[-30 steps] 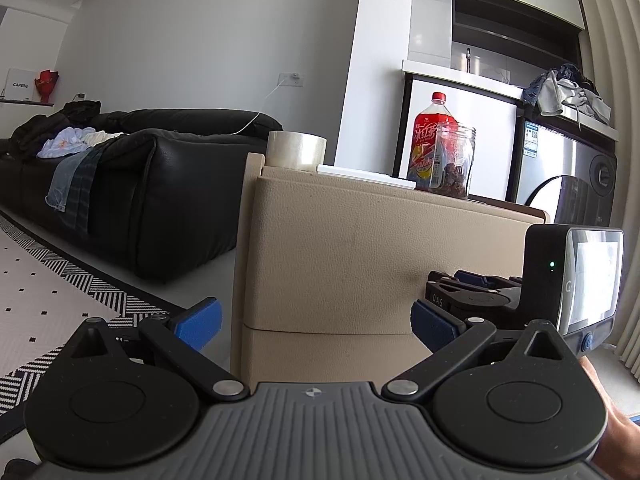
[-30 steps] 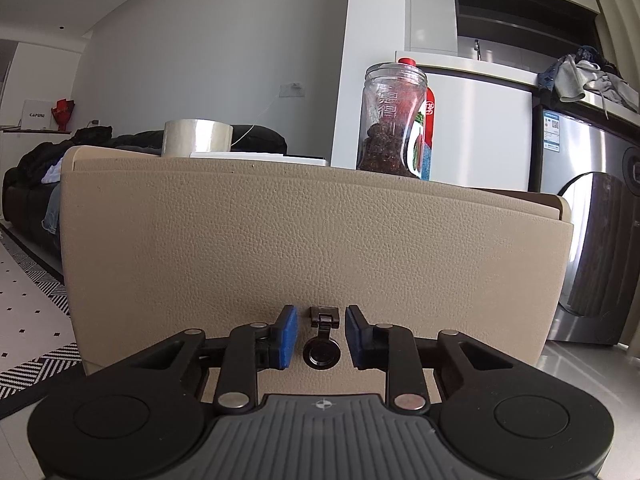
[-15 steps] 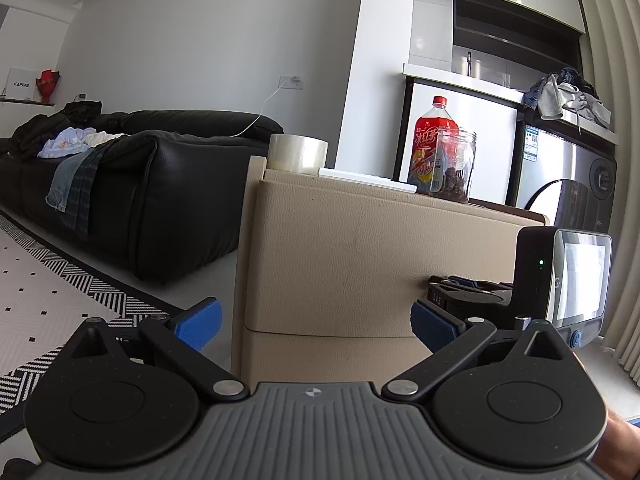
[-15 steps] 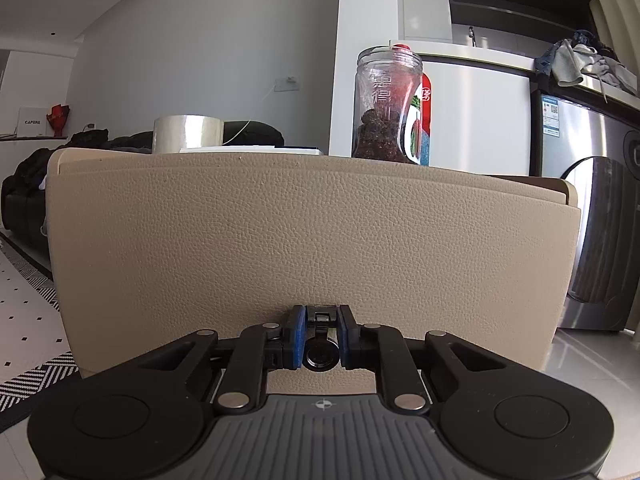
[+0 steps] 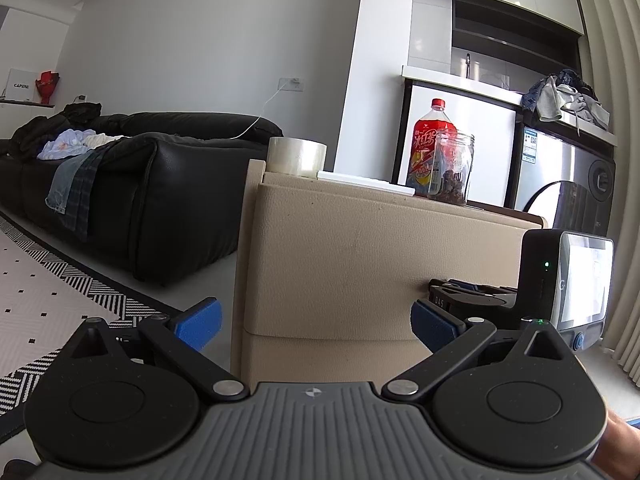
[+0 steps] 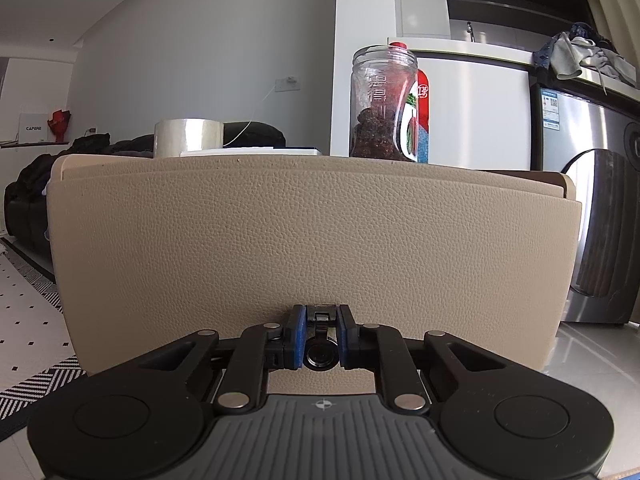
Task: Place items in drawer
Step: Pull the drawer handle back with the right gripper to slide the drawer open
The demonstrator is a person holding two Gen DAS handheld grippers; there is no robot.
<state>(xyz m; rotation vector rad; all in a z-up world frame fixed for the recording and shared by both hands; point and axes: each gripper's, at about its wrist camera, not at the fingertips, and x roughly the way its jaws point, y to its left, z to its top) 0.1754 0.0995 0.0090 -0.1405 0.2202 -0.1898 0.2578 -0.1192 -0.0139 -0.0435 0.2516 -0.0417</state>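
A beige leather-look cabinet fills both views; its upper drawer front (image 6: pixel 312 240) (image 5: pixel 360 264) stands slightly forward of the body. My right gripper (image 6: pixel 319 338) is shut on the black pull handle (image 6: pixel 320 354) at the drawer's lower edge. On top stand a tape roll (image 6: pixel 188 138) (image 5: pixel 297 157), a flat white box (image 5: pixel 366 180) (image 6: pixel 250 153), a glass jar (image 6: pixel 378 104) (image 5: pixel 452 166) of dark pieces and a red drink bottle (image 5: pixel 432 148) (image 6: pixel 420 116). My left gripper (image 5: pixel 316 326) hangs open, off the cabinet's left corner. The right gripper's body (image 5: pixel 564 284) shows at the drawer front.
A black sofa (image 5: pixel 132 184) with clothes lies to the left, with a patterned rug (image 5: pixel 44 304) in front of it. A white fridge (image 6: pixel 476 112) and a steel washing machine (image 6: pixel 600 232) stand behind on the right, beside curtains (image 5: pixel 624 160). A person's hand (image 5: pixel 616 448) shows at the bottom right.
My right gripper's fingers closed from open onto the drawer's pull handle. The drawer front now fills more of the right wrist view. The left gripper stayed open and barely moved.
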